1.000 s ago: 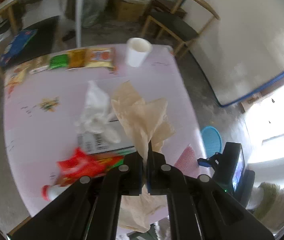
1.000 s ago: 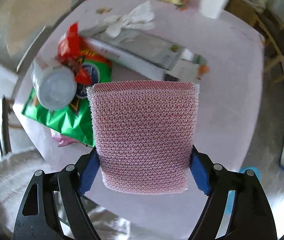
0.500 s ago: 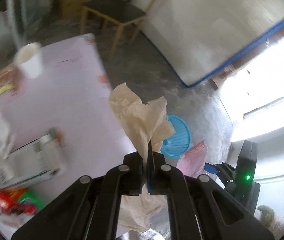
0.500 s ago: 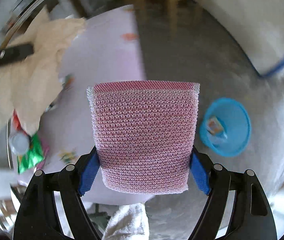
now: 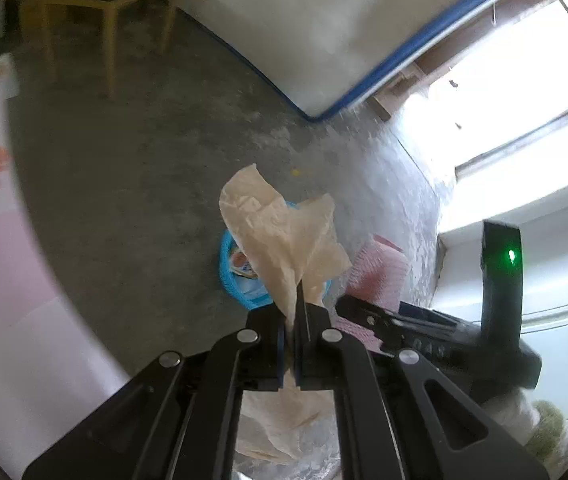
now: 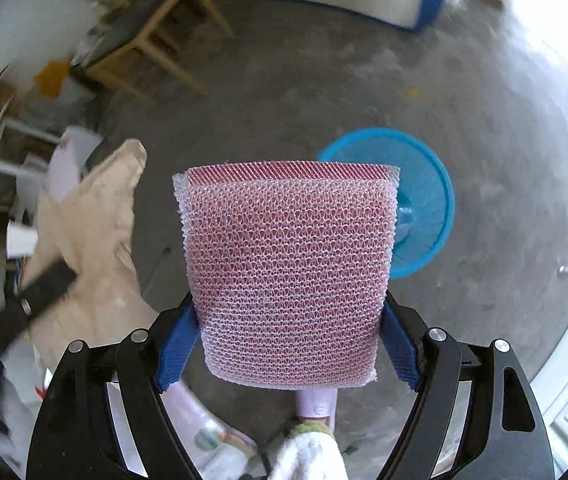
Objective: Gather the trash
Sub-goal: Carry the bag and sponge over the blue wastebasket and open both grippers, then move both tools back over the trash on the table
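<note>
Both hand-held grippers angle down: left (image 5: 291, 334) pinching tissue (image 5: 284, 248), right (image 6: 289, 336) opening around mesh (image 6: 287, 276).

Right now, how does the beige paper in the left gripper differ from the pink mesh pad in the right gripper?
The beige paper is crumpled and floppy; the pink mesh pad is flat and rectangular. The left gripper pinches the paper between nearly shut jaws; the right gripper spans the pad with wide jaws. Both hang above the floor near the blue basket.

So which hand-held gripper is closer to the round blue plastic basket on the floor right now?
Hard to call. The right hand-held gripper, clamping a pink mesh sponge, hangs beside the round blue plastic basket. The left hand-held gripper, pinching crumpled beige paper, lines up over it.
</note>
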`<state>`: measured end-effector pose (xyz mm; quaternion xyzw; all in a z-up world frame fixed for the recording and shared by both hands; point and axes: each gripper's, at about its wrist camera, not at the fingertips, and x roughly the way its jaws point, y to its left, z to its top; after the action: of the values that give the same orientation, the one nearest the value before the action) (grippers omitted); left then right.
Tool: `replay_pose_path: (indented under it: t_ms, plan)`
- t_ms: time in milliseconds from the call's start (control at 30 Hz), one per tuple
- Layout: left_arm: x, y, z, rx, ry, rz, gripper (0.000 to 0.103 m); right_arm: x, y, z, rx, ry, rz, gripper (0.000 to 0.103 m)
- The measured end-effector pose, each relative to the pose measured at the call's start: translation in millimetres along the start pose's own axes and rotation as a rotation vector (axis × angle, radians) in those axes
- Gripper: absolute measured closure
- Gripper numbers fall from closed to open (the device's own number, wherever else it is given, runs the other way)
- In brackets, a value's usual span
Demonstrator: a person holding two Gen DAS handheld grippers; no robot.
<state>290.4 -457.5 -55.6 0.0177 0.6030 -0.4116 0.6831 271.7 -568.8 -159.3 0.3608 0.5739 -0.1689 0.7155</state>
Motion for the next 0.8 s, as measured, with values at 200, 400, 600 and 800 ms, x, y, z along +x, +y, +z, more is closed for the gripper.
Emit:
replay_pose_path:
  t_ms: [200, 400, 600, 800]
  plan:
    - [84.4, -10.8, 17.0, 0.031, 0.049, -0.009, 0.1, 52.5, -54.8, 40.0, 0.165, 0.051, 0.014, 0.024]
    - [147.6, -1.3, 27.6, -0.005, 0.072, 0.004, 0.073, 93.3, -105.5, 60.0, 0.322, 0.079, 0.019, 0.016]
    - [158.2, 4.4, 31.8, -0.073, 0.064, -0.013, 0.068, 100.9, -120.1, 59.8, 0.383, 0.072, 0.022, 0.012]
    - [130.8, 0.1, 21.5, -0.083, 0.04, -0.048, 0.064, 67.0, -104.3, 30.8, 0.314, 0.03, 0.007, 0.012]
